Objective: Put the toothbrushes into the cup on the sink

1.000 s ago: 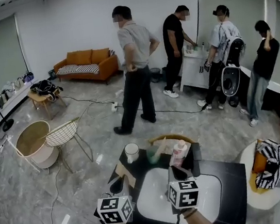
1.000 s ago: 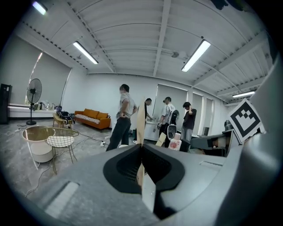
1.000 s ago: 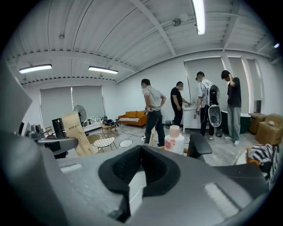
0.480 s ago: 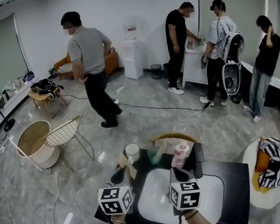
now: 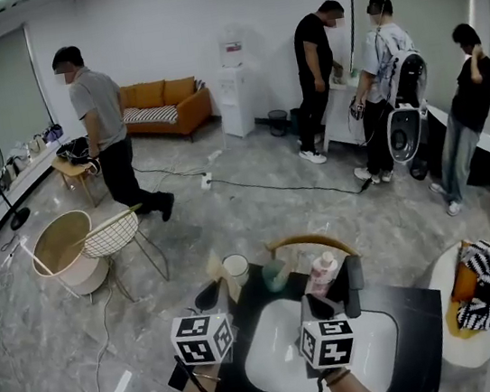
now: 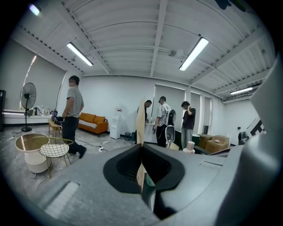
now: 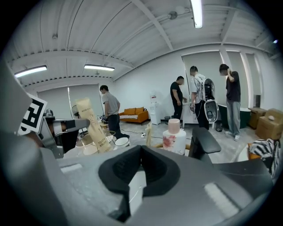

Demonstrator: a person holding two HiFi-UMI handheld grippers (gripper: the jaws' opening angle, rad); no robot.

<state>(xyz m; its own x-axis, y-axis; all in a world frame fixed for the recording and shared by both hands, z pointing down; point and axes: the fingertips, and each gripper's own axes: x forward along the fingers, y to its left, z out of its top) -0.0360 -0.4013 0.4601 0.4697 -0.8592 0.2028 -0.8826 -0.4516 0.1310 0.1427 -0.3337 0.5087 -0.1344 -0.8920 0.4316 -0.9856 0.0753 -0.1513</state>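
A black counter holds a white sink (image 5: pixel 269 342). At its back edge stand a white cup (image 5: pixel 236 267), a green cup (image 5: pixel 275 275), a pink-capped bottle (image 5: pixel 322 272) and a black faucet (image 5: pixel 355 284). My left gripper (image 5: pixel 211 292) is shut on a toothbrush in a tan pack (image 5: pixel 214 266), upright and just left of the white cup. The pack shows edge-on between the jaws (image 6: pixel 141 123) and as a tall tan strip (image 7: pixel 93 126) near the white cup (image 7: pixel 121 141). A second tan pack (image 7: pixel 148 133) stands by the bottle (image 7: pixel 174 137). My right gripper (image 5: pixel 319 303) is shut and empty over the basin.
Several people stand at the far wall and one walks at the left (image 5: pixel 101 121). A wire chair (image 5: pixel 119 237) and a round tub (image 5: pixel 60 255) sit left of the sink. A striped bag (image 5: pixel 477 282) lies on a white stool at the right. A cable (image 5: pixel 263 192) crosses the floor.
My left gripper has carried the tan pack up and away, closer to the white cup. The right gripper has hardly moved. A person in the background has walked to the left.
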